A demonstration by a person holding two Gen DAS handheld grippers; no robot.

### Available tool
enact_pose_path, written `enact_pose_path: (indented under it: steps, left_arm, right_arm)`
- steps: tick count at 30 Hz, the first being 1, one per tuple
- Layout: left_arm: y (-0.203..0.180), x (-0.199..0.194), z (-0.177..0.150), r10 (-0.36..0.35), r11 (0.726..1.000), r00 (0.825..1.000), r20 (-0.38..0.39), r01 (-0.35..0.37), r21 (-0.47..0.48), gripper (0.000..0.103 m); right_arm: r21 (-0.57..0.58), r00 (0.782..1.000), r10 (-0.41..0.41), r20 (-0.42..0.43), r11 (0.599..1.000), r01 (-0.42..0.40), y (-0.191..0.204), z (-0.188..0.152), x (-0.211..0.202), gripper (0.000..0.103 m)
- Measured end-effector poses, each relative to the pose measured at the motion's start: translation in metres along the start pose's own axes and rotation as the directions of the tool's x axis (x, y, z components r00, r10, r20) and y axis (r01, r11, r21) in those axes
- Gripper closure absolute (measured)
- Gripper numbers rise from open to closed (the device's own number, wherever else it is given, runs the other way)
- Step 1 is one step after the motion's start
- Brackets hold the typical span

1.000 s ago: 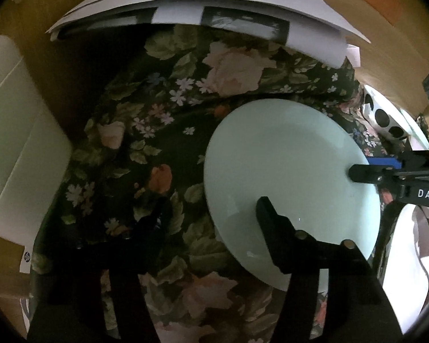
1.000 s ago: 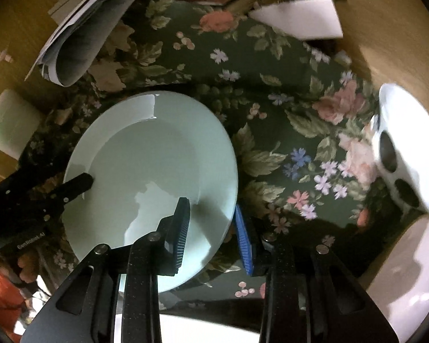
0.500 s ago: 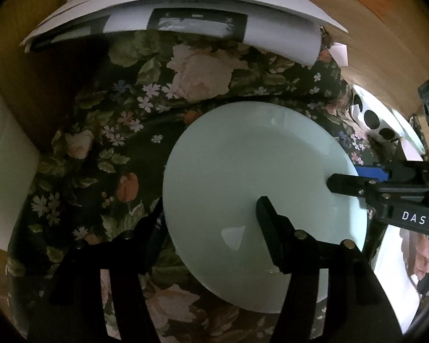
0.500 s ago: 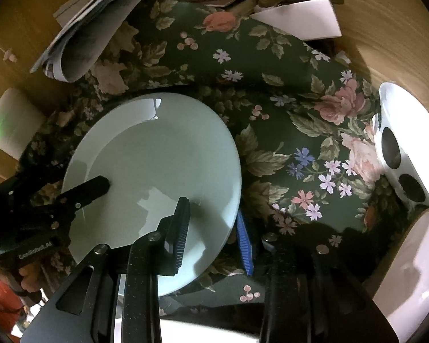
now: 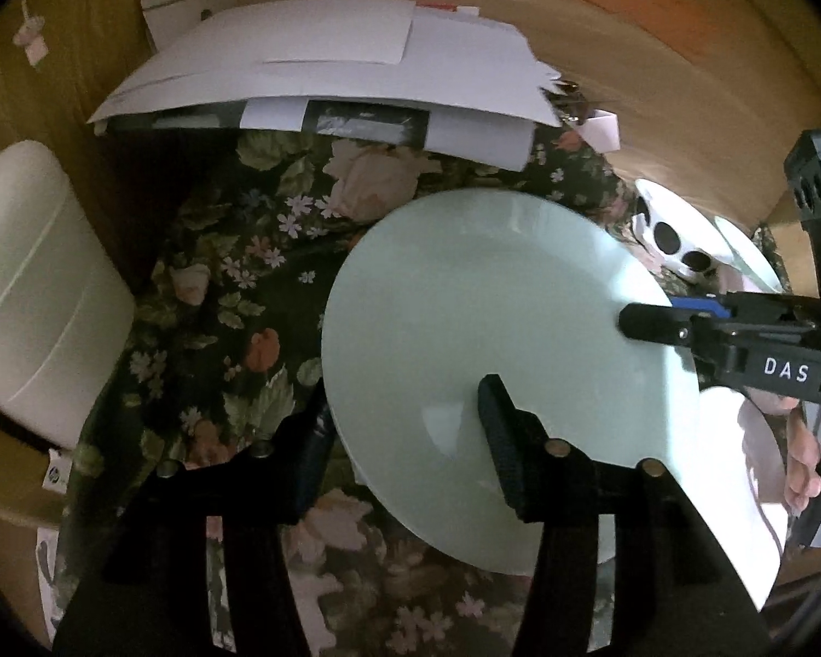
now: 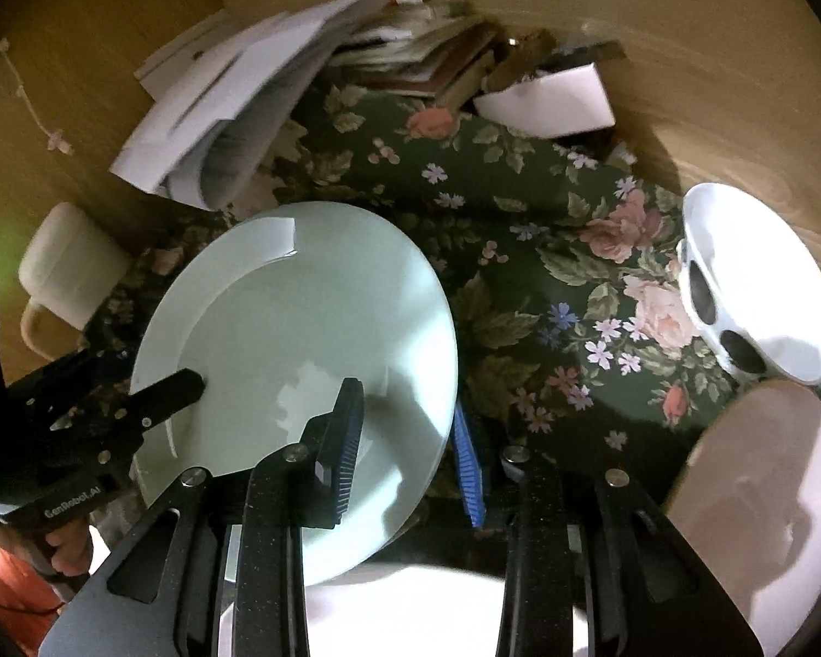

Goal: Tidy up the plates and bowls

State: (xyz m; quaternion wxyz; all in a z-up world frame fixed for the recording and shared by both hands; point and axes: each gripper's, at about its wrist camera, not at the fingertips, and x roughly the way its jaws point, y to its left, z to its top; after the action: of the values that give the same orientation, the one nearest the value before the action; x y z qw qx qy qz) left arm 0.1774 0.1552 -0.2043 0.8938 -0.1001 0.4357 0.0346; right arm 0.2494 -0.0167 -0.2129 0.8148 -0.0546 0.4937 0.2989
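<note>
A pale green plate (image 5: 481,328) is held tilted above the floral cloth (image 5: 235,295) by both grippers. My left gripper (image 5: 405,432) straddles its near left rim, one finger over the plate and one under. My right gripper (image 6: 408,438) does the same on the opposite rim of the plate (image 6: 301,339), blue pads on either side. Each gripper shows in the other view, the right gripper (image 5: 662,323) and the left gripper (image 6: 159,388). A white bowl with black spots (image 6: 750,284) and a pinkish plate (image 6: 766,493) sit at the right. A white plate (image 6: 399,602) lies below.
A pile of white papers (image 5: 328,76) and books (image 6: 427,60) lies at the back of the cloth. A cream mug (image 6: 71,268) stands left. A white box (image 5: 27,284) is at the left. Wooden walls surround the cloth.
Both grippers have lifted the green plate higher off the cloth and tilted it; more of the papers and wooden back wall is in view.
</note>
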Motion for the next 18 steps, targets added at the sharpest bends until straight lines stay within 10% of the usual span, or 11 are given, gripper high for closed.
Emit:
enact_pose_path:
  steps: [18]
  left_arm:
    - [-0.036,-0.054,-0.018,-0.026,0.999,0.998,0.059,0.025,0.021,0.052]
  right_arm:
    - [0.031,0.997,-0.01,0.072,0.999,0.008,0.005,-0.031,-0.068,0.074]
